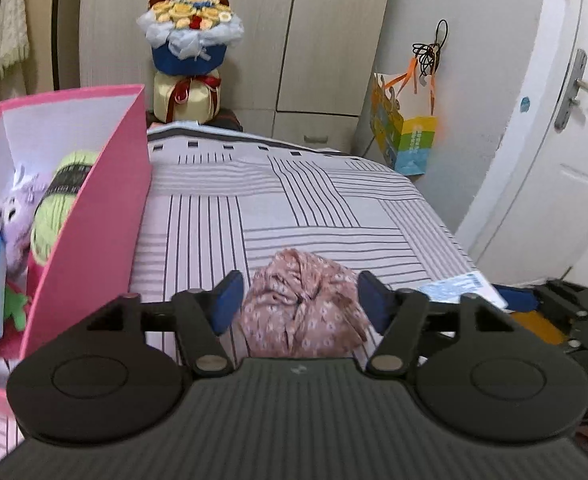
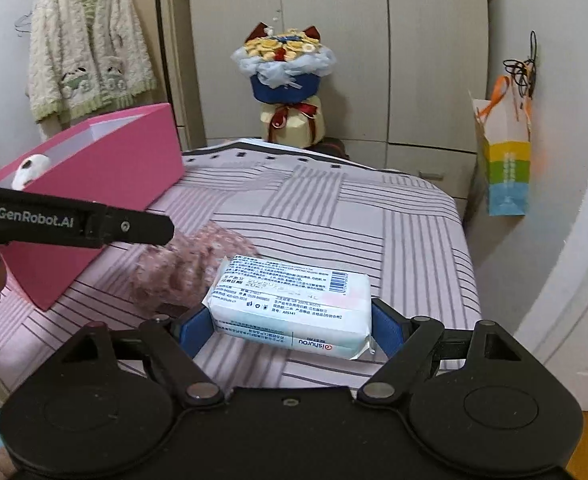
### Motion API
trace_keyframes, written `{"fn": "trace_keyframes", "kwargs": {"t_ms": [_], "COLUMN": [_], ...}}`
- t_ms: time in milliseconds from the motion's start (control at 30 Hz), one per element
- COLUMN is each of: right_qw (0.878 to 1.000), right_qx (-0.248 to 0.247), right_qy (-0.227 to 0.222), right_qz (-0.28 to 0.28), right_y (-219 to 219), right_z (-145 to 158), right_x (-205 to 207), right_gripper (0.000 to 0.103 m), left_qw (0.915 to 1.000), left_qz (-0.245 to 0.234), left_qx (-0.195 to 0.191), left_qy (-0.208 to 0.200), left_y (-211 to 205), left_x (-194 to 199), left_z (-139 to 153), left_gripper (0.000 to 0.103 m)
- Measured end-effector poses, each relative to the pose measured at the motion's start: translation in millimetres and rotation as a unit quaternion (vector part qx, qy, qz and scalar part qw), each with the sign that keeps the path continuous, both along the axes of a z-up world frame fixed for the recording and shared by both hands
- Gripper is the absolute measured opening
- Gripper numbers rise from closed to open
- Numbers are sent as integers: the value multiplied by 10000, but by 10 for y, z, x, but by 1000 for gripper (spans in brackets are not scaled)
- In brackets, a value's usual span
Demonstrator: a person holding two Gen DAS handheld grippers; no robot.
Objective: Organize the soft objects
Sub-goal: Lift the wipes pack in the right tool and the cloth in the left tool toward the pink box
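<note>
A crumpled pink flowery cloth [image 1: 304,304] lies on the striped bed [image 1: 334,208]. A white tissue pack [image 2: 290,306] lies flat just beside it. The pink box [image 1: 94,216] holds green yarn [image 1: 60,200] and a purple plush toy [image 1: 16,216].

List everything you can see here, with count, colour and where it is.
Scrunchie: one, pink floral, on the bed between the left fingers.
Tissue pack: one, white and blue, on the bed between the right fingers.
Box: one, pink, open, on the bed's left.
Yarn: one, green, in the box.
Plush: one, purple, in the box.
Bed: one, striped cover.
Bouquet: one, blue and yellow, beyond the bed.
Bag: one, multicoloured, hanging on the right wall.
Cardigan: one, cream and green, hanging at left.
Left gripper: open around the scrunchie.
Right gripper: fingers beside the pack; contact unclear.
</note>
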State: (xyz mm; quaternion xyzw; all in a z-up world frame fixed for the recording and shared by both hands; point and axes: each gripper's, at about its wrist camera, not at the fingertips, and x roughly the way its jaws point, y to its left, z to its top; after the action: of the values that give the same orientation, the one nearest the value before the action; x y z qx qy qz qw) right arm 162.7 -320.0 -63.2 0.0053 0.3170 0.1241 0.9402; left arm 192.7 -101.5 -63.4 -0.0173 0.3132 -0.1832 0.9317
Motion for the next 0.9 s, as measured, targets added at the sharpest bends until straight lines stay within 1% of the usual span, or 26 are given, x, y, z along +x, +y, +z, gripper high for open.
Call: {"fn": "trace_keyframes", "kwargs": {"t_ms": [33, 133, 200, 267, 367, 467, 567, 600, 633, 667, 700, 733, 800, 833, 900], "right_qw": [10000, 9999, 9995, 9988, 9984, 9987, 9991, 9992, 9992, 9992, 9992, 9992, 9991, 9991, 9991], "right_qx": [-9, 32, 122, 236, 225, 205, 155, 137, 124, 127, 147, 174, 199, 200, 212], "right_qy": [12, 49, 80, 134, 194, 234, 228, 230, 234, 236, 243, 263, 287, 295, 301], "right_qz": [-32, -152, -294, -418, -479, -402, -328, -312, -295, -279, -270, -261, -253, -241, -201], "right_y": [-16, -92, -154, -222, -254, -219, -153, -134, -111, -93, -87, -77, -57, -45, -18], "right_z": [-6, -29, -54, -84, -129, -161, -186, -190, -203, -213, -218, -227, -241, -245, -239], "right_x": [4, 19, 16, 26, 36, 32, 15, 14, 2, -2, -5, -10, -27, -39, -67], "right_gripper": [85, 85, 85, 85, 85, 85, 85, 85, 85, 85, 85, 85, 85, 85, 85], "left_qw": [10000, 9995, 9990, 9985, 9976, 9975, 9985, 9986, 9985, 9982, 9976, 9974, 9982, 9983, 9984], "left_qz": [-13, -103, -167, -140, -35, -18, 9, 46, 92, 111, 76, 4, -70, -74, -40], "left_qx": [87, 304, 414, 516, 634, 532, 372, 390, 416, 498, 628, 667, 418, 273, 127], "left_qy": [-32, 17, 73, 143, 274, 467, 406, 368, 343, 305, 277, 282, 429, 514, 558], "left_y": [-37, -146, -223, -275, -322, -310, -286, -285, -285, -288, -300, -289, -201, -147, -69], "left_x": [30, 115, 172, 221, 305, 357, 351, 341, 342, 330, 323, 308, 287, 270, 225], "left_z": [-25, -120, -198, -276, -385, -456, -499, -501, -500, -493, -485, -474, -446, -434, -412], "left_gripper": [77, 79, 84, 85, 85, 85, 83, 78, 65, 55, 39, 30, 23, 21, 19]}}
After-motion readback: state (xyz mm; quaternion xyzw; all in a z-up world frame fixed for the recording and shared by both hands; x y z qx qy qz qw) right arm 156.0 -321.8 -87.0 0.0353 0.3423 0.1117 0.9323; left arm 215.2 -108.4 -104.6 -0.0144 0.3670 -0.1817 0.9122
